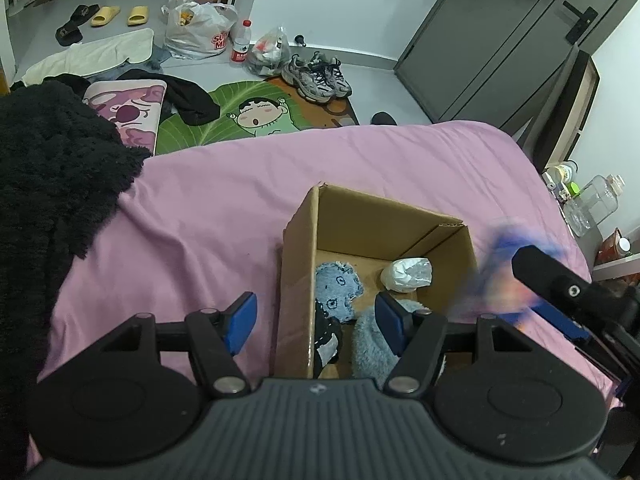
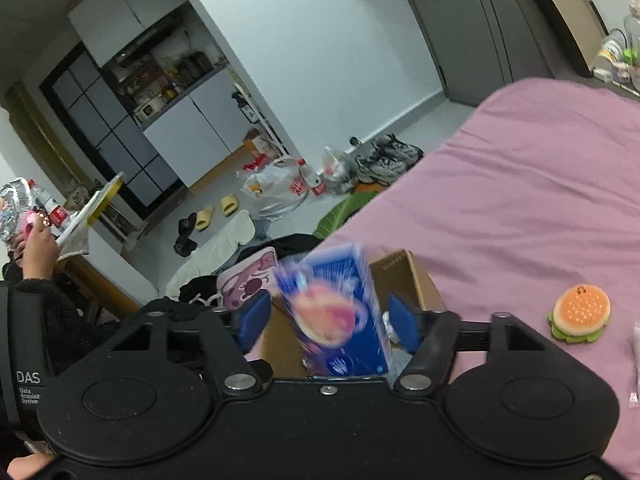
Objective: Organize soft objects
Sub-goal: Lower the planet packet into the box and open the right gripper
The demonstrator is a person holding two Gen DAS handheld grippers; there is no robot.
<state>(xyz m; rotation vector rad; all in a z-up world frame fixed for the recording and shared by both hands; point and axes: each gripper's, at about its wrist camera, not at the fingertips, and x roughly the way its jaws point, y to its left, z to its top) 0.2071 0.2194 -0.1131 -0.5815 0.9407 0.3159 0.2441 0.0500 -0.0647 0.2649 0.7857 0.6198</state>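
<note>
A cardboard box [image 1: 298,264] stands open on the pink bed [image 1: 224,184]. Inside it lie a blue plush cloth [image 1: 338,288], a white bundle [image 1: 408,274], a pale blue fuzzy piece [image 1: 370,344] and a black-and-white item [image 1: 328,340]. My left gripper [image 1: 316,320] is open, straddling the box's left wall, holding nothing. My right gripper [image 2: 329,320] is open above the box [image 2: 404,276]. A blue packet [image 2: 340,308] with a pink picture is motion-blurred between its spread fingers; in the left wrist view the packet [image 1: 498,276] blurs beside the right gripper [image 1: 548,296]. A hamburger toy [image 2: 580,314] rests on the bed.
A black fuzzy garment [image 1: 52,184] covers the bed's left side. The floor beyond holds shoes [image 1: 316,76], plastic bags [image 1: 200,28], slippers [image 1: 120,14] and a cartoon mat [image 1: 248,116]. A person's hand [image 2: 38,240] shows at the far left. Bottles [image 1: 592,204] sit right of the bed.
</note>
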